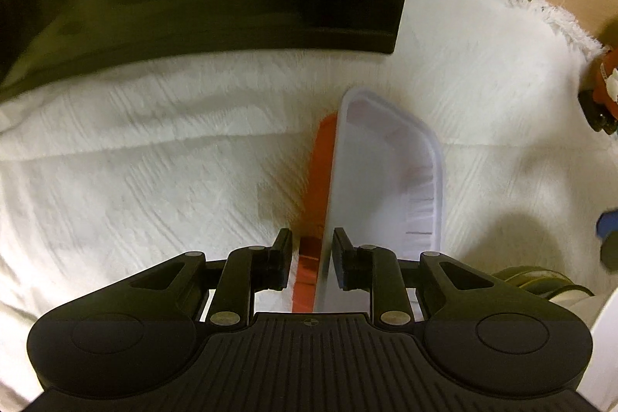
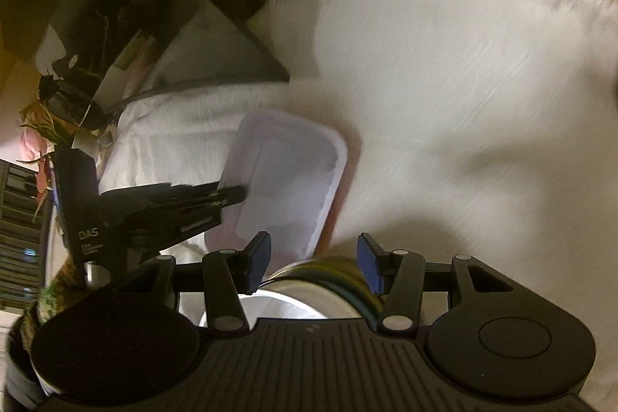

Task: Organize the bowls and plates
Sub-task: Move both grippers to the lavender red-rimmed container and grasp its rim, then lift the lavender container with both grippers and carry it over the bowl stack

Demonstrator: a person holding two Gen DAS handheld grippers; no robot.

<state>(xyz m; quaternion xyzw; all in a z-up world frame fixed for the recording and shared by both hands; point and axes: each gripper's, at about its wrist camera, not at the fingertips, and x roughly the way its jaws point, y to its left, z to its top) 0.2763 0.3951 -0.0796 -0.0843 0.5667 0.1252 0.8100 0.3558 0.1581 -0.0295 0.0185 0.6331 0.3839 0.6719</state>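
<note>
Fingers [image 1: 284, 257] of my left gripper [image 1: 311, 257] pinched the stacked white tray [image 1: 378, 172] and orange tray [image 1: 320, 161] above the white cloth [image 1: 135, 161], while my right gripper [image 2: 313, 259], beside them, gaped empty.

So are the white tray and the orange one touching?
Touching. The left wrist view shows the white tray lying flush against the orange tray, no gap between.

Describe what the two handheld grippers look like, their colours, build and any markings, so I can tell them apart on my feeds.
Both look alike: the left gripper and the right gripper are matte black, with a ribbed top plate, round side housings and linkage arms on silver pivot pins. Finger pads are blue. Seen from the right wrist view, the left gripper's body carries white "DAS" lettering. No cables or sleeves are visible.
</note>
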